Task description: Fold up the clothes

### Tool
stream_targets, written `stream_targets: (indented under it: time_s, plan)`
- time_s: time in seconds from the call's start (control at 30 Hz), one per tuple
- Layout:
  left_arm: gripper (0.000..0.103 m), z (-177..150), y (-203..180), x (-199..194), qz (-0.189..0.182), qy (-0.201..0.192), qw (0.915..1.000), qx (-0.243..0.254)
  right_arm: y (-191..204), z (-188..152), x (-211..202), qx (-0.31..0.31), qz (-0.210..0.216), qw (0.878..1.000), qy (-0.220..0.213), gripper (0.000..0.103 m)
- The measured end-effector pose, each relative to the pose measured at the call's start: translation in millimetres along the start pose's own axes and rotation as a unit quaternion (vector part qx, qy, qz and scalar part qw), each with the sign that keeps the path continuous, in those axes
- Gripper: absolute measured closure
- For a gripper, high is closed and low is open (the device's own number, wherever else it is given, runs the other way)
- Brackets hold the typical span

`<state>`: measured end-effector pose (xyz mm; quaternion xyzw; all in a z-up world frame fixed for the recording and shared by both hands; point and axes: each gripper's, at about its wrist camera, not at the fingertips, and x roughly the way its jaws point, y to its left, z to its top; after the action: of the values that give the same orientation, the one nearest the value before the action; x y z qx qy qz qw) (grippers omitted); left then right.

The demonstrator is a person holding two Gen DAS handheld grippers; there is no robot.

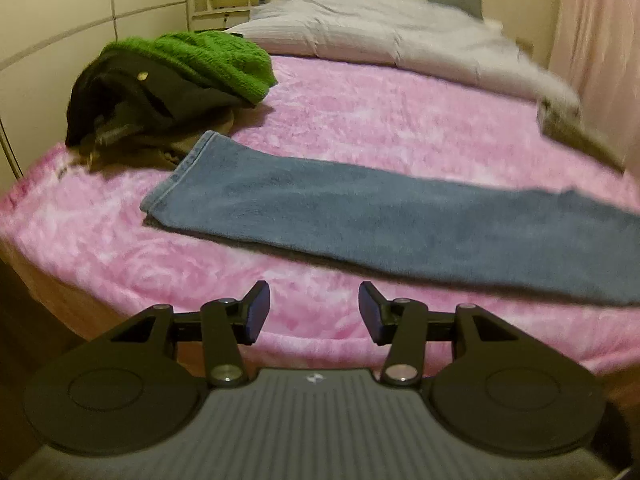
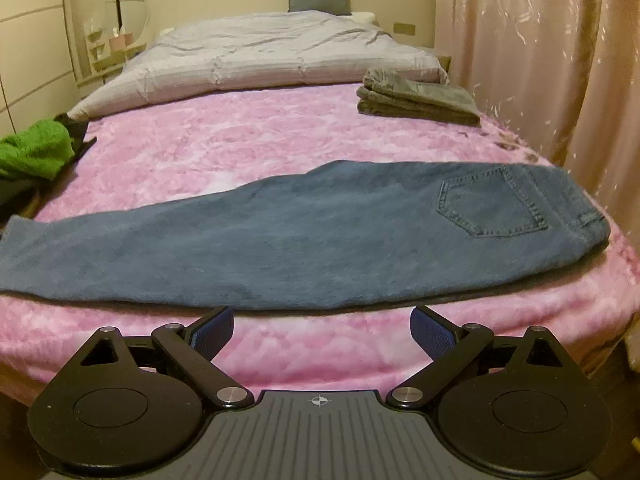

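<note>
A pair of blue jeans (image 2: 304, 232) lies flat across the pink fluffy blanket (image 2: 240, 128), folded lengthwise, back pocket (image 2: 492, 204) up at the right end. In the left wrist view the leg hems (image 1: 176, 184) lie at the left. My left gripper (image 1: 314, 314) hovers over the blanket's near edge, short of the jeans (image 1: 380, 220), open with nothing between its fingers. My right gripper (image 2: 322, 330) stands wide open just before the jeans' near edge, empty too.
A heap of unfolded clothes, a green knit (image 1: 208, 60) on a black garment (image 1: 140, 100), sits at the bed's left. A folded grey-green garment (image 2: 416, 100) lies at the right. A grey duvet (image 2: 260, 56) covers the far half; a pink curtain (image 2: 540, 60) hangs right.
</note>
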<state>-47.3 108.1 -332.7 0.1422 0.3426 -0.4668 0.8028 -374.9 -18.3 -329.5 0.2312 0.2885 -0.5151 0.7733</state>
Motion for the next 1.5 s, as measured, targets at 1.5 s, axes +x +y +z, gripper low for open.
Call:
stream_targets:
  time_s: [1.5]
  plan:
    - [0.06,-5.7,-95.0,-11.4,-0.022,0.009,0.9899,0.14,-80.6,3.9,-38.4,0.072,-0.042,0.996,-0.002,0.006]
